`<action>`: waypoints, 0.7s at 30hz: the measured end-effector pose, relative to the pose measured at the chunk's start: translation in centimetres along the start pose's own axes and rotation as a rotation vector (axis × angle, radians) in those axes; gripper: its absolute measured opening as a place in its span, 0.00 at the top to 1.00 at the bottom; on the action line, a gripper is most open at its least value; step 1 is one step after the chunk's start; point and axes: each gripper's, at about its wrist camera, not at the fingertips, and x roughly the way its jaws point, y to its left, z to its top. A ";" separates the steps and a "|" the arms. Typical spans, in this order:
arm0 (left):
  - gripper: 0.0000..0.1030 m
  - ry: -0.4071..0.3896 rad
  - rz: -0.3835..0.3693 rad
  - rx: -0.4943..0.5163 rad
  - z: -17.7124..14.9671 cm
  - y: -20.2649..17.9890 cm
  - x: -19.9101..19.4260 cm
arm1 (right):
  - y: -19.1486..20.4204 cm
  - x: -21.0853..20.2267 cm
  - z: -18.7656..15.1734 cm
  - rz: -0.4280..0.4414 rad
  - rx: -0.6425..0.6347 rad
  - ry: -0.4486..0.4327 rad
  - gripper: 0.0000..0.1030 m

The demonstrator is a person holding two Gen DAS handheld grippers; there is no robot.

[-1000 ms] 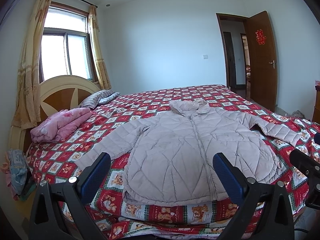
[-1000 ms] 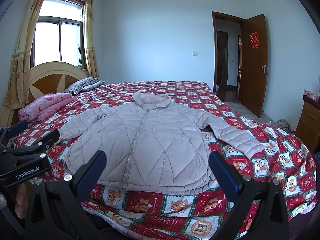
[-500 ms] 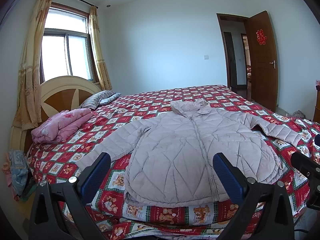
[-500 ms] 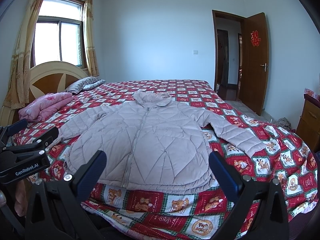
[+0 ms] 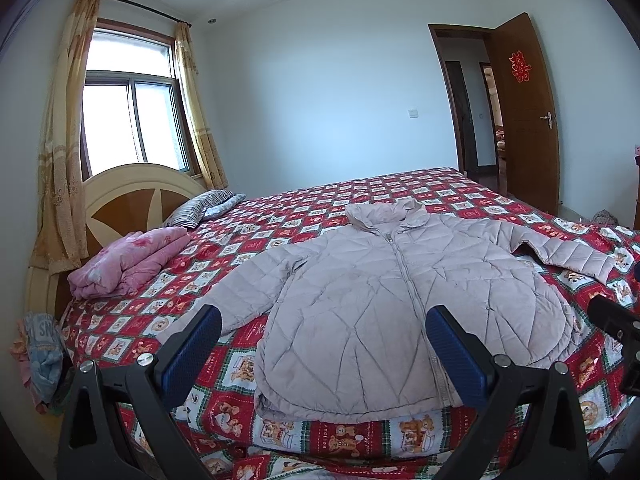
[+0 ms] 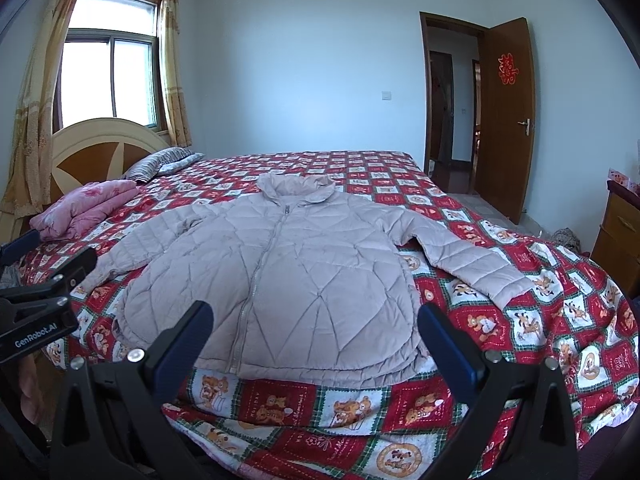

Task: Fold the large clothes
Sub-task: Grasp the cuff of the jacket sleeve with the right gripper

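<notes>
Tongs are held released on both sides, nothing gripped: the left tongs with blue-padded fingers spread wide above the near edge of the bed, and the right tongs likewise parted. Both are poised short of the pale lilac quilted puffer jacket, apart from it. The jacket is laid flat, front up and zipped, on the red checked cartoon-print bedspread, its hem towards the tongs and its collar away, so the long axis runs straight forward from them. The sleeves are spread to either side: the left sleeve lies ahead and outward of the left tongs, the right sleeve ahead and outward of the right tongs. Each sleeve is judged nearer to the tongs on its own side, and the hem is centred roughly between the two. A first fold is judged to need a forward reach by either side, inward across the zip line.
</notes>
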 end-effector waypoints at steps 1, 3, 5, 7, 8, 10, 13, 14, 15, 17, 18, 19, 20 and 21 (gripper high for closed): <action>0.01 0.000 0.008 -0.003 0.0 0.1 0.4 | -0.5 0.5 -0.1 -0.013 0.008 -0.001 0.00; 0.01 -0.024 0.028 -0.019 -0.2 0.3 1.3 | -1.9 1.6 -0.1 -0.042 0.043 0.003 0.00; 0.01 -0.022 0.030 -0.041 -0.4 0.7 2.5 | -3.5 3.0 -0.1 -0.068 0.082 0.013 0.00; 0.01 -0.020 0.031 -0.073 -0.6 1.0 4.0 | -5.2 4.4 -0.2 -0.099 0.118 0.032 0.00; 0.01 -0.029 0.027 -0.094 -0.7 1.2 4.7 | -6.0 5.1 -0.3 -0.108 0.138 0.046 0.00; 0.01 -0.034 0.027 -0.132 -0.9 1.5 6.2 | -8.2 6.4 -0.6 -0.124 0.196 0.074 0.00; 0.01 0.013 0.018 -0.142 -0.8 1.2 9.1 | -11.2 8.2 -0.8 -0.183 0.260 0.103 0.00; 0.01 0.030 0.023 -0.125 -0.7 0.9 10.2 | -12.2 8.9 -0.9 -0.211 0.276 0.119 0.00; 0.01 0.052 0.030 -0.110 -0.7 0.6 11.4 | -13.2 9.4 -0.9 -0.231 0.289 0.131 0.00; 0.01 0.118 0.041 -0.083 -0.7 0.2 14.2 | -15.2 10.5 -0.8 -0.279 0.318 0.149 0.00; 0.01 0.145 0.032 -0.083 -0.7 0.1 15.7 | -16.4 11.1 -0.7 -0.303 0.333 0.157 0.00; 0.01 0.161 0.034 -0.084 -0.9 0.0 16.9 | -17.3 11.6 -0.6 -0.321 0.349 0.167 0.00; 0.01 0.174 0.047 -0.082 -0.9 -0.1 18.2 | -18.5 12.3 -0.6 -0.341 0.369 0.180 0.00; 0.01 0.183 0.051 -0.082 -0.9 -0.1 19.4 | -19.9 12.9 -0.6 -0.359 0.398 0.197 0.00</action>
